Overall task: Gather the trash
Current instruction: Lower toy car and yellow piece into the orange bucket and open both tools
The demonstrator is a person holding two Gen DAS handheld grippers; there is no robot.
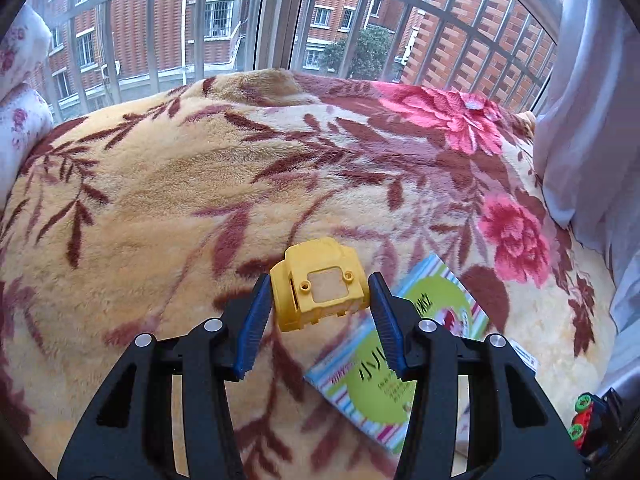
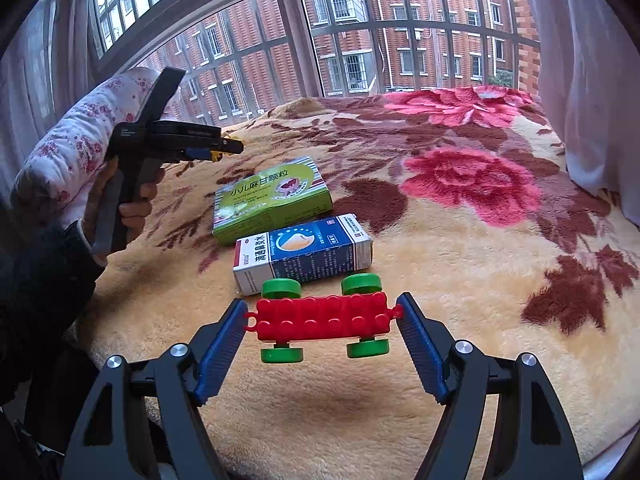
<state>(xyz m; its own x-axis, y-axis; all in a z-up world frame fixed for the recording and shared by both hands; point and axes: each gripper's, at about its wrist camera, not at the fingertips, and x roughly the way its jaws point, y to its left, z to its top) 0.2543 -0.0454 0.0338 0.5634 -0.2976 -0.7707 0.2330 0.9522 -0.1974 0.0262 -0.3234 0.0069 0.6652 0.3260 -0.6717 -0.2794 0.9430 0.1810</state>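
On the bed, a fuzzy flower blanket [image 2: 460, 264] covers everything, with a big window [image 2: 360, 32] at 12 o'clock. The left gripper [image 1: 320, 300] has its jaws shut tight on a yellow toy piece [image 1: 318, 284], pressing it from both sides and holding it up above the blanket. At 4 o'clock from it, under the right jaw, lies a green box [image 1: 384, 380]. The right gripper [image 2: 322, 326] holds a red toy car base [image 2: 322, 318] with green wheels [image 2: 281, 288], its jaws touching the two ends. Just past the car, at 12 o'clock, lies a blue and white box [image 2: 304, 252] on its side. The green box sits right behind that one, nearly touching. White curtains [image 2: 592, 80] hang at 3 o'clock.
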